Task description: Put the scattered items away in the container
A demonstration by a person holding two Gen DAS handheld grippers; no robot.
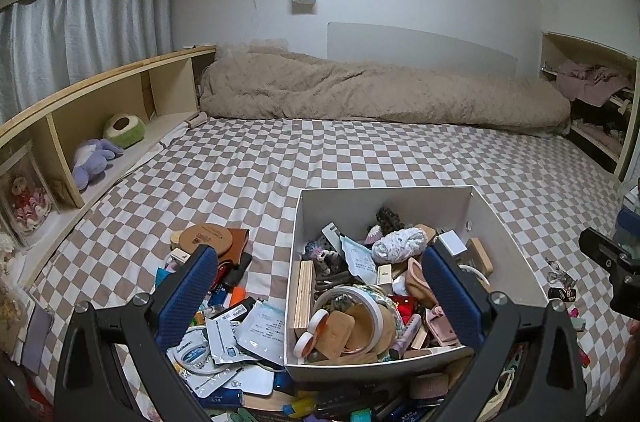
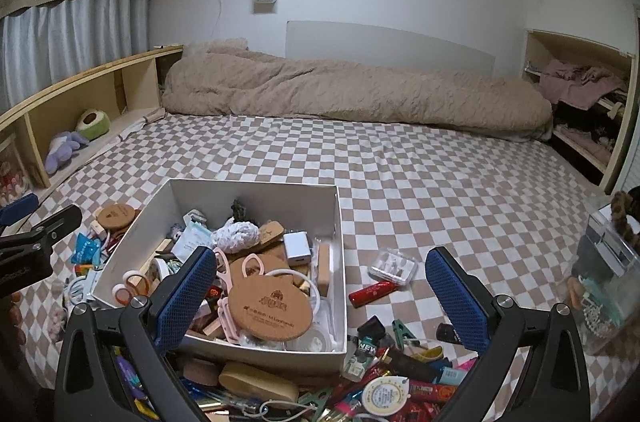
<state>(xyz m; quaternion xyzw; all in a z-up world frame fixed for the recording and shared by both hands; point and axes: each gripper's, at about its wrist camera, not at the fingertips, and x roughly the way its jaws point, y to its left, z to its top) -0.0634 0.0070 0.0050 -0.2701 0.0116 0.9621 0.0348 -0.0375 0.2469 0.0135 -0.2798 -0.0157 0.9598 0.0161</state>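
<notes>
A white box (image 1: pixel 404 198) (image 2: pixel 256 187) sits on the checkered bed, filled with small items. In the left wrist view my left gripper (image 1: pixel 320 286) is open and empty, hovering over the box's near left corner. Scattered packets and pens (image 1: pixel 236 326) lie left of the box beside a round cork coaster (image 1: pixel 206 239). In the right wrist view my right gripper (image 2: pixel 320 286) is open and empty above the box's right wall. A red tube (image 2: pixel 372 292), a clear case (image 2: pixel 394 268) and a heap of small items (image 2: pixel 384 374) lie right of and before the box.
A beige duvet (image 2: pixel 352 94) lies along the far wall. A wooden shelf (image 1: pixel 100 110) with plush toys runs along the left. A clear organiser (image 2: pixel 604 270) stands at the right edge. The right gripper's body shows in the left wrist view (image 1: pixel 612 262).
</notes>
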